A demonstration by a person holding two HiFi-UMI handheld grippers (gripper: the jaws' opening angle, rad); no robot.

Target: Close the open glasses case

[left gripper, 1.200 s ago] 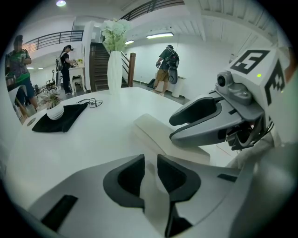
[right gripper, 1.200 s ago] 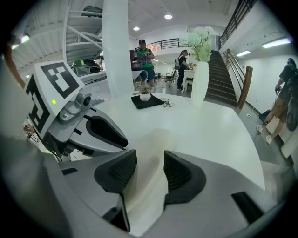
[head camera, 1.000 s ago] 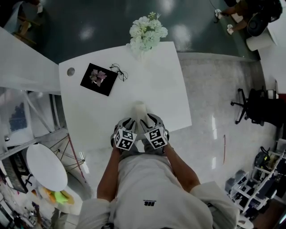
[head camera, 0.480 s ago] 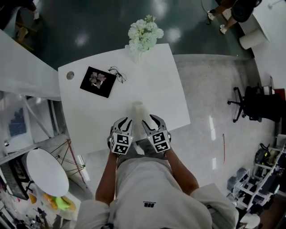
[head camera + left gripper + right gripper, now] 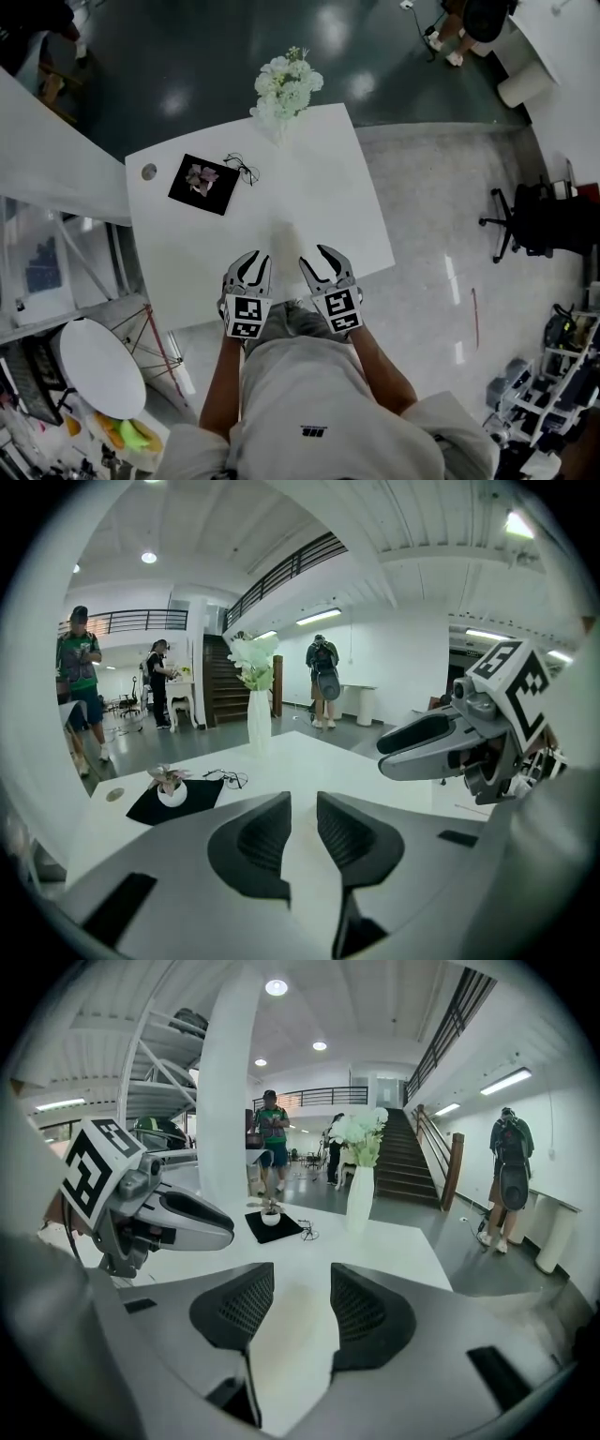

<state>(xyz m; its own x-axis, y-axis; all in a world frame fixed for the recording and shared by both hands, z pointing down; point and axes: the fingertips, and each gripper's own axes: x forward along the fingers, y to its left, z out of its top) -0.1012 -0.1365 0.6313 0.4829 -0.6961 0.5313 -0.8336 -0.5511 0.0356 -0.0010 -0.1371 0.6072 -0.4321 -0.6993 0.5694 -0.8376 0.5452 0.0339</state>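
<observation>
The glasses case [image 5: 284, 235] is a pale, long shape lying on the white table [image 5: 337, 178] near its front edge; I cannot tell whether its lid is up or down. My left gripper [image 5: 255, 258] and right gripper [image 5: 316, 255] hover side by side just short of the case's near end, both open and holding nothing. In the right gripper view the cream case [image 5: 286, 1335] shows low between the spread jaws of the right gripper [image 5: 302, 1283]. In the left gripper view the left gripper [image 5: 303, 803] frames the same pale case [image 5: 305, 864].
A pair of glasses [image 5: 242, 167] lies at the back left beside a black mat [image 5: 202, 177] with a small plant pot. A vase of white flowers [image 5: 284, 84] stands at the far edge. People stand on the floor beyond the table.
Both grippers have drawn back toward me from the case's near end and moved slightly apart. The case stays where it was on the table.
</observation>
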